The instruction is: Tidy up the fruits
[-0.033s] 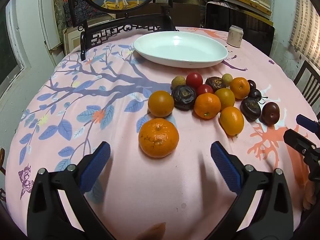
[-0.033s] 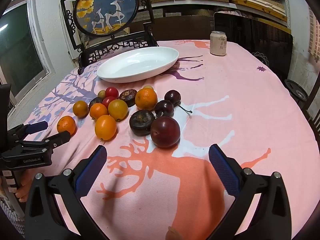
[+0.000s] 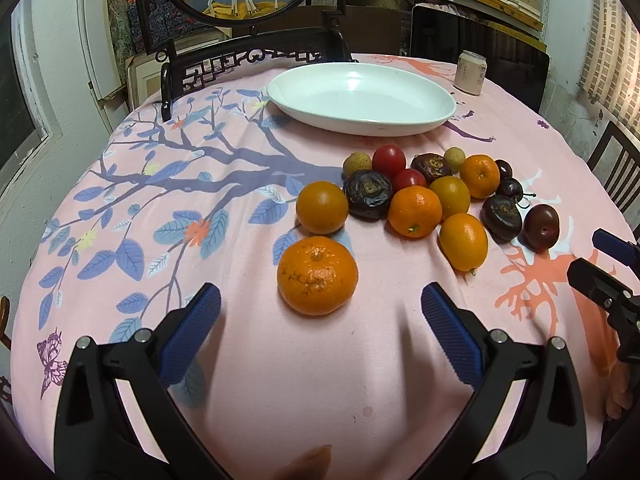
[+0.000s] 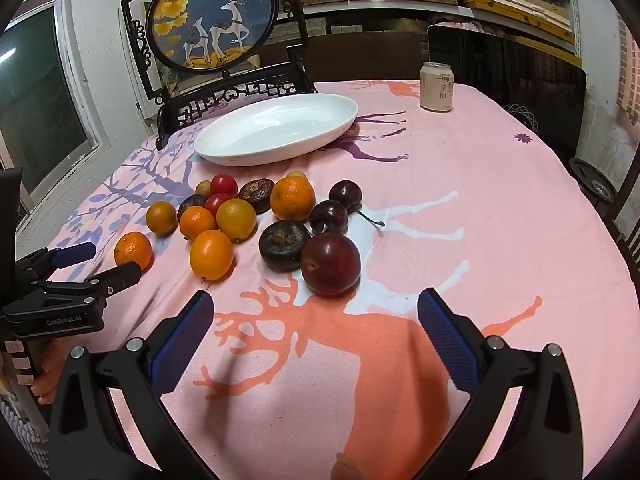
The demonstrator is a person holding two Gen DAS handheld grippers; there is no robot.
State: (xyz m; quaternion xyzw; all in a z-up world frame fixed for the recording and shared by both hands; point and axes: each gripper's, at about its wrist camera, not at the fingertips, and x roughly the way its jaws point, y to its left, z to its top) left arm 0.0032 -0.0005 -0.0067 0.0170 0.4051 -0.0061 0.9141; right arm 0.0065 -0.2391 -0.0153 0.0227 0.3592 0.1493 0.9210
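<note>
A: What lies around the white dish (image 3: 362,98)?

B: A pink tabletop (image 3: 240,360) carries it, empty. Nearer than the dish sits a cluster of fruits; the big mandarin (image 3: 317,275) is nearest, the dark plum (image 4: 330,263) to the dish's right-front.

A: And the grippers?

B: The left gripper (image 3: 320,320) faces the mandarin, the right gripper (image 4: 316,320) the plum; both are spread wide, holding nothing. Best to centre each fruit, then squeeze gently.

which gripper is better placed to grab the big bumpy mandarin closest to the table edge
Left. The mandarin lies just ahead of the open left gripper, lined up with the gap between its fingers. The right gripper faces the dark plum instead.
</note>
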